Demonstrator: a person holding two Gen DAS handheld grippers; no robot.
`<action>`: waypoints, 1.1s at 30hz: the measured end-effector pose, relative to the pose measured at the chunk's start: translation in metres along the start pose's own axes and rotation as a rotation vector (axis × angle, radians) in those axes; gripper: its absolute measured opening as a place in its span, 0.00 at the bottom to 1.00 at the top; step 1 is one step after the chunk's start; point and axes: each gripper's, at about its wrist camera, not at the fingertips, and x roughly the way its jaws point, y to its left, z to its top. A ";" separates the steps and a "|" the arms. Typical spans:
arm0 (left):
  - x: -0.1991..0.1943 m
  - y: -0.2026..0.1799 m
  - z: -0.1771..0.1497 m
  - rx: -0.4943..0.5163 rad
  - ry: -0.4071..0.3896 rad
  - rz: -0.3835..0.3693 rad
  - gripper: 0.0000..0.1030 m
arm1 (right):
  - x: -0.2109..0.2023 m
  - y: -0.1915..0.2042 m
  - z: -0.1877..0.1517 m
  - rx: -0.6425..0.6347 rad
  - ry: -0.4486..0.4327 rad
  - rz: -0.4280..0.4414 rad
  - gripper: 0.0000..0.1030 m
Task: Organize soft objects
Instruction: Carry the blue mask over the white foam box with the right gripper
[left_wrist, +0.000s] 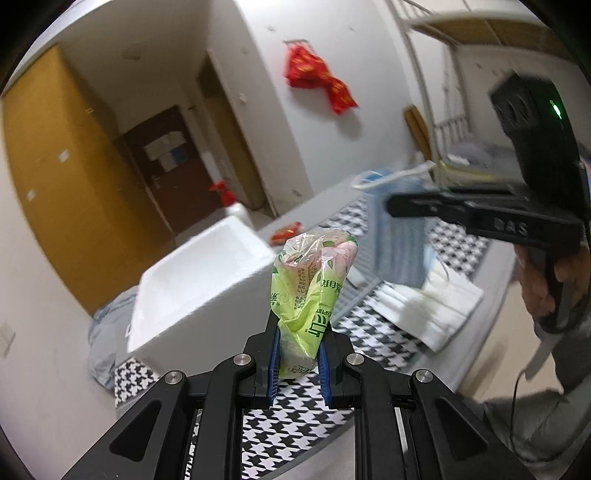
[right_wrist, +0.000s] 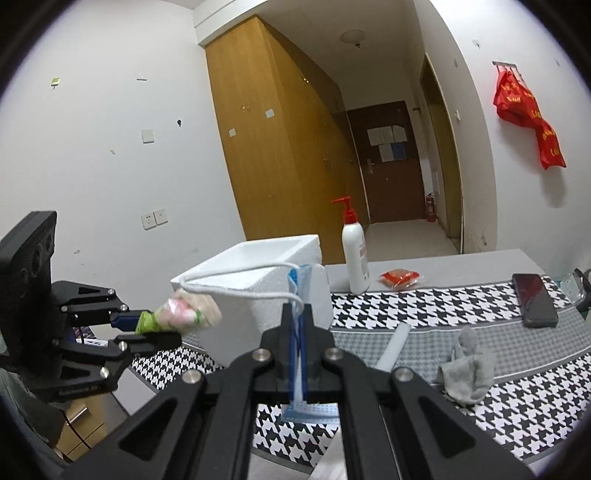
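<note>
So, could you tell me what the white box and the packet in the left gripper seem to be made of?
The white box looks like expanded foam: matte, thick-walled, with a grainy surface. The packet in the left gripper looks like thin glossy plastic film, crinkled and printed; its contents are probably tissues.

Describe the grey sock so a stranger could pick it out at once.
Start at the table with the houndstooth cloth and look to its right part, nearer than the phone. The sock lies there in a crumpled heap, right of the white tube. It is the only grey, limp fabric lump there; its neighbours are rigid and smooth.
</note>
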 end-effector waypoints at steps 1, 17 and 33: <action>-0.003 0.005 -0.001 -0.034 -0.018 0.015 0.18 | 0.001 0.001 0.001 -0.003 0.003 0.000 0.04; -0.031 0.040 -0.034 -0.403 -0.203 0.250 0.18 | -0.001 0.021 0.011 -0.030 0.016 0.009 0.04; -0.041 0.061 -0.044 -0.472 -0.218 0.269 0.18 | -0.003 0.048 0.018 -0.076 0.003 0.005 0.04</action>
